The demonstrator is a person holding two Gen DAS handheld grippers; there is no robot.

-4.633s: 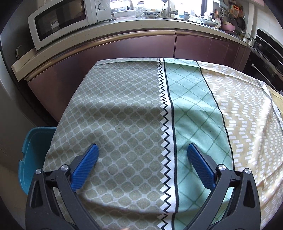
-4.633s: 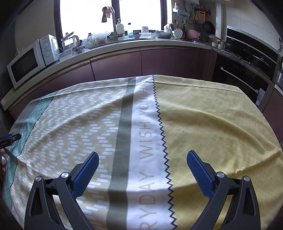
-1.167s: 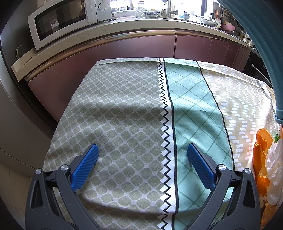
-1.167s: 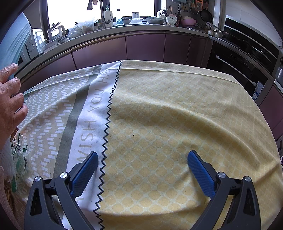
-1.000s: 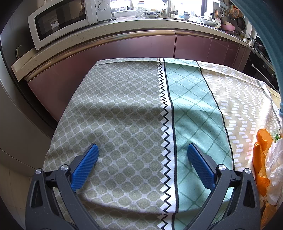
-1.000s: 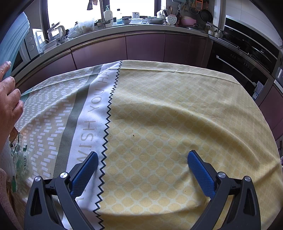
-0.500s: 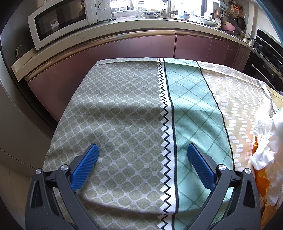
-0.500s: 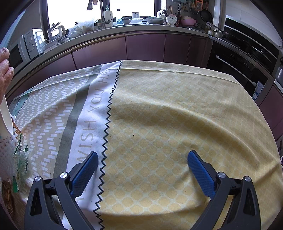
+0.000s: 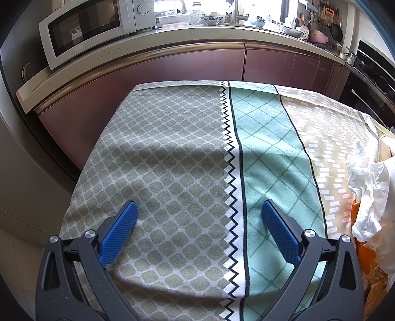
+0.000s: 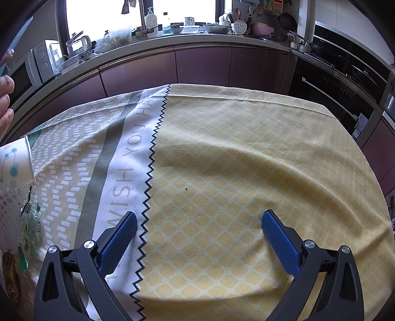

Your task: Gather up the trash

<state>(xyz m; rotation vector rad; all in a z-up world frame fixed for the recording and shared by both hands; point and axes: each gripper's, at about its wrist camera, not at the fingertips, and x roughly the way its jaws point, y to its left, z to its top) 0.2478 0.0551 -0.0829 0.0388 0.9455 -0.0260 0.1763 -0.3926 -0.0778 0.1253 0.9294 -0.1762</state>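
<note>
A pile of trash lies on the patterned tablecloth (image 9: 172, 160) between my two grippers. In the left wrist view it sits at the right edge: crumpled white plastic (image 9: 367, 187) over orange peel (image 9: 358, 212). In the right wrist view it is at the left edge: a paper cup (image 10: 16, 163) on its side, white foam netting (image 10: 8, 210) and green-printed wrappers (image 10: 30, 224). My left gripper (image 9: 197, 222) rests open over the grey-green part of the cloth, holding nothing. My right gripper (image 10: 198, 230) is open over the yellow part (image 10: 246, 172), also with nothing in it.
A person's hand (image 10: 6, 98) holds a teal bin edge (image 9: 380, 22) high above the pile. A counter with a microwave (image 9: 86, 27) and a sink runs behind the table. Dark ovens (image 10: 345, 81) stand to the right.
The teal bin that stood on the floor at the left was lifted over the table and trash fell from it. White plastic and a paper cup have landed on the pile. Neither gripper moved.
</note>
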